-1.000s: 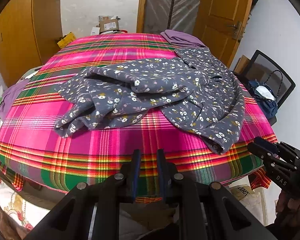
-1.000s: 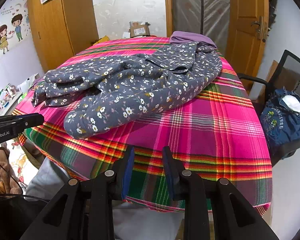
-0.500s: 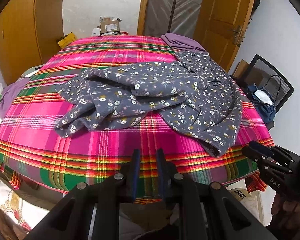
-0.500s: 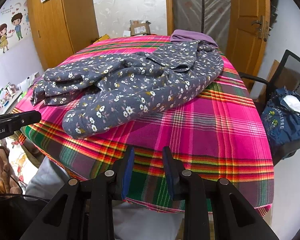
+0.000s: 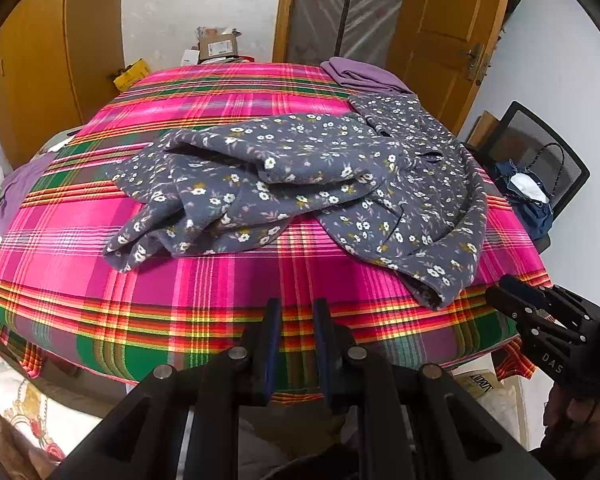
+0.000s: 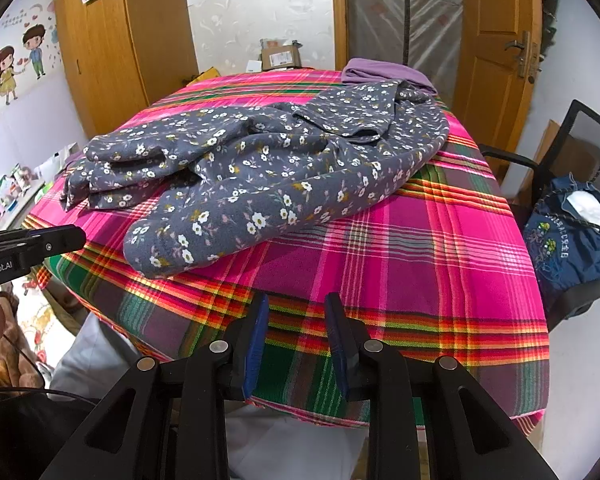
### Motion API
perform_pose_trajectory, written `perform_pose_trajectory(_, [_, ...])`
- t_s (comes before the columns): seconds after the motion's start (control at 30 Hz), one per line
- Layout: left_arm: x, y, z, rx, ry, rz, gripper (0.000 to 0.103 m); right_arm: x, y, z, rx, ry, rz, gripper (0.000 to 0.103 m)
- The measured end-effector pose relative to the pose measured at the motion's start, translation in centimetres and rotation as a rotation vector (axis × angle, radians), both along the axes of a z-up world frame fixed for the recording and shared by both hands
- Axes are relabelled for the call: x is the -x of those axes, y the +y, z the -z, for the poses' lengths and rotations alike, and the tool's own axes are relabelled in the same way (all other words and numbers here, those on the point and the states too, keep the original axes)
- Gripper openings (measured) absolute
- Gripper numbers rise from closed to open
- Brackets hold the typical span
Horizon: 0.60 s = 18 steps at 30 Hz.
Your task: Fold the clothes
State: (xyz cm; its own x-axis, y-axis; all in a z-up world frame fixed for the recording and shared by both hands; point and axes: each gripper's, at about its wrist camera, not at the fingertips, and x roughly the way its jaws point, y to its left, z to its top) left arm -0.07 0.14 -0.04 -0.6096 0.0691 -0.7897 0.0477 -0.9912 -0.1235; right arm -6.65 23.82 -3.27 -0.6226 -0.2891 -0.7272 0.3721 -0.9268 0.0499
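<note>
I hold two grippers over the near edge of a table covered in a pink, green and orange plaid tablecloth (image 5: pixel 220 264). My left gripper (image 5: pixel 294 308) has its blue-padded jaws a little apart with nothing between them. My right gripper (image 6: pixel 296 304) also has its jaws apart, and they hold nothing; only the cloth's edge shows behind the gap.

The garment to fold, a grey garment (image 5: pixel 300 184) printed with small white and yellow flowers, lies crumpled in the middle of the table, well apart from both grippers. One sleeve end (image 6: pixel 160 248) points toward the near edge. A folded purple cloth (image 6: pixel 384 70) sits at the far edge, touching the grey garment.

Readable writing: the left gripper's body, seen from the right camera, bears "enRobot.AI", cut off at the picture's edge. The right gripper's body, seen from the left camera, bears "DAS".

Beyond the table stands a cardboard box (image 6: pixel 280 56) with a label too small to read. On a black mesh chair (image 6: pixel 580 128) to the right rests a blue bag (image 6: pixel 568 240) with embroidered characters I cannot make out. A cartoon wall sticker (image 6: pixel 16 68) shows two children.
</note>
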Motion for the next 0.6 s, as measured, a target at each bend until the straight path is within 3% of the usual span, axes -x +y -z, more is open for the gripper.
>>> perform_pose_trajectory(0.6, [-0.02,-0.19,-0.45,-0.007,0.009,-0.005,0.017,0.1,-0.1,-0.39,0.012,0.024,-0.016,0.03])
